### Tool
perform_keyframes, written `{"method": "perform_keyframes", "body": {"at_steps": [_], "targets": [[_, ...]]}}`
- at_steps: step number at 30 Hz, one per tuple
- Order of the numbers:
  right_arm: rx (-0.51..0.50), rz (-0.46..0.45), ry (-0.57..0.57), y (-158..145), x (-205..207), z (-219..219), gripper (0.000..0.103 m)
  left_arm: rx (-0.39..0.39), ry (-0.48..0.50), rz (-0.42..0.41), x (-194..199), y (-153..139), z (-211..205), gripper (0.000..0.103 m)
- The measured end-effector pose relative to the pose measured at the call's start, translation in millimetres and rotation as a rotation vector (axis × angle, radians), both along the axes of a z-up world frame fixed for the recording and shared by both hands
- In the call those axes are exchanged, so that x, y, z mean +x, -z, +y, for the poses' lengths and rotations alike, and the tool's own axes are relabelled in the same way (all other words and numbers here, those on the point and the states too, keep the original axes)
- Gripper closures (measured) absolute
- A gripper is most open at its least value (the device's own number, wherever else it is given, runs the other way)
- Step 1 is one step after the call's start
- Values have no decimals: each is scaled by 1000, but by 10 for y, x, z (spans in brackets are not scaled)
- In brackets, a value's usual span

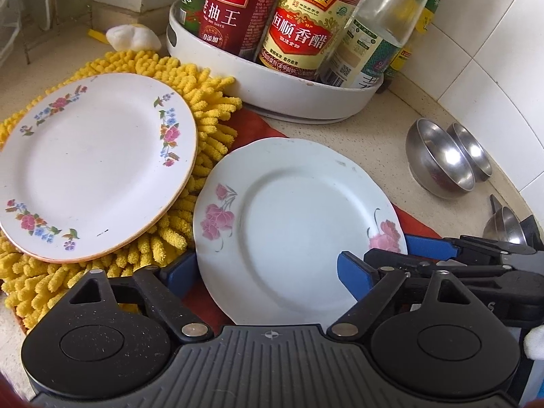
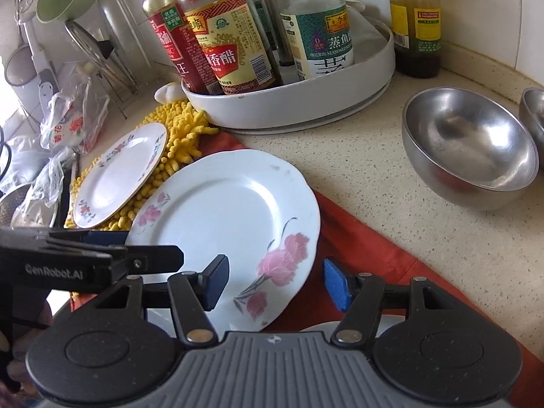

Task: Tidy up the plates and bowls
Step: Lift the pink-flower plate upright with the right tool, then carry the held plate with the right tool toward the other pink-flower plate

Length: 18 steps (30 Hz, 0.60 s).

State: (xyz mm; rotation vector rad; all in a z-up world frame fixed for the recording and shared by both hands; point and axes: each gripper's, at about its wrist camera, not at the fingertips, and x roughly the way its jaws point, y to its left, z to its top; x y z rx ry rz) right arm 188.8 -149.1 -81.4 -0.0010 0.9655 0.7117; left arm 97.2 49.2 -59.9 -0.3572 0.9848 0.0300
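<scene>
A home kitchen: a speckled countertop (image 2: 391,183) meets white wall tiles (image 2: 482,17). A white tray (image 2: 306,102) of sauce and vinegar bottles (image 2: 234,54) stands on it, with steel bowls (image 2: 469,149) right of the tray and a dish rack (image 2: 98,51) to its left.

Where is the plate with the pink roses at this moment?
In both wrist views the pink-rose plate lies centre frame on the red cloth, just right of the yellow mat, in front of the white bottle tray.

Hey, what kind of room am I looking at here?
Most likely a home kitchen counter: sauce bottles in a white tray, plates and steel bowls, tiled wall.
</scene>
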Motion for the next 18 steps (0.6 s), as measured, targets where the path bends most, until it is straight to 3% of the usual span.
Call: {"method": "perform_keyframes", "body": {"at_steps": [9,15,18], "targets": [[37,4,-2,-10,14,-25,44,-26,-14,19,-71,-39,46,26],[41,8,-8,15,21,-10,44,-6,14,-6,-24,-28,27,21],[52,19,9,16,46,-37,49,-2,21,-12,76,9,18,16]]}}
